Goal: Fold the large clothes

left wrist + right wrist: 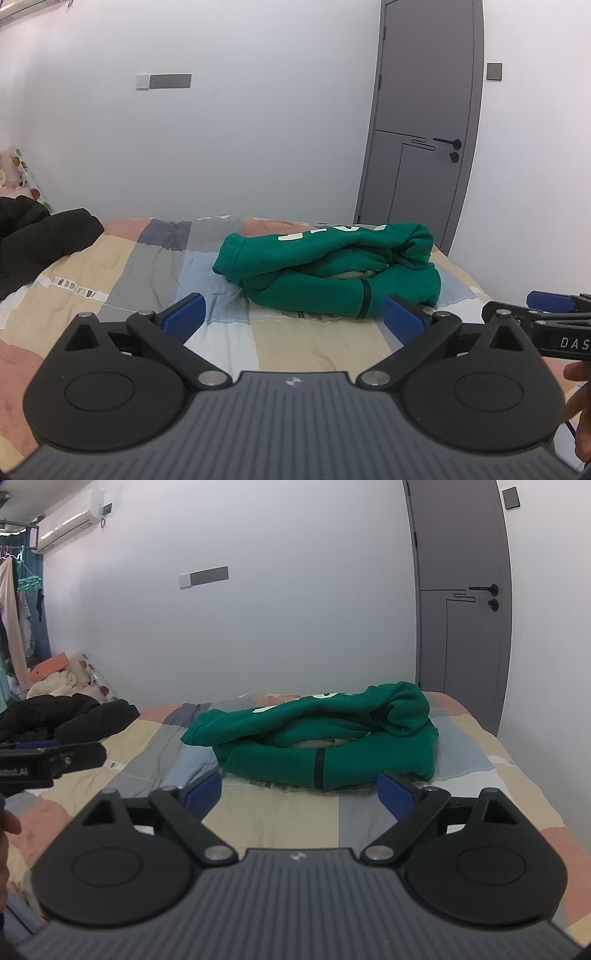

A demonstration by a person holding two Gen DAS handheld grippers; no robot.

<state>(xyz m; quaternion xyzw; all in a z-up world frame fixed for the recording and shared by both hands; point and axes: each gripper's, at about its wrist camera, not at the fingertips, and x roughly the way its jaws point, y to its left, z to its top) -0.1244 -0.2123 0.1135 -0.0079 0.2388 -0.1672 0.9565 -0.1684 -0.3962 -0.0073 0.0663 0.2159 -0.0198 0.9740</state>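
Here, the green hoodie point(328, 273) is lying folded in a thick bundle on the patchwork bed cover point(122, 266), close to the far edge of the bed by the wall. The left gripper point(293, 314) is hovering in front of it with its blue fingers point(184, 314) spread wide, holding nothing. The right gripper point(299, 794) is doing the same, wide open and empty. A black jacket point(70, 716) is lying at the left edge. A grey door point(465, 598) is standing behind.
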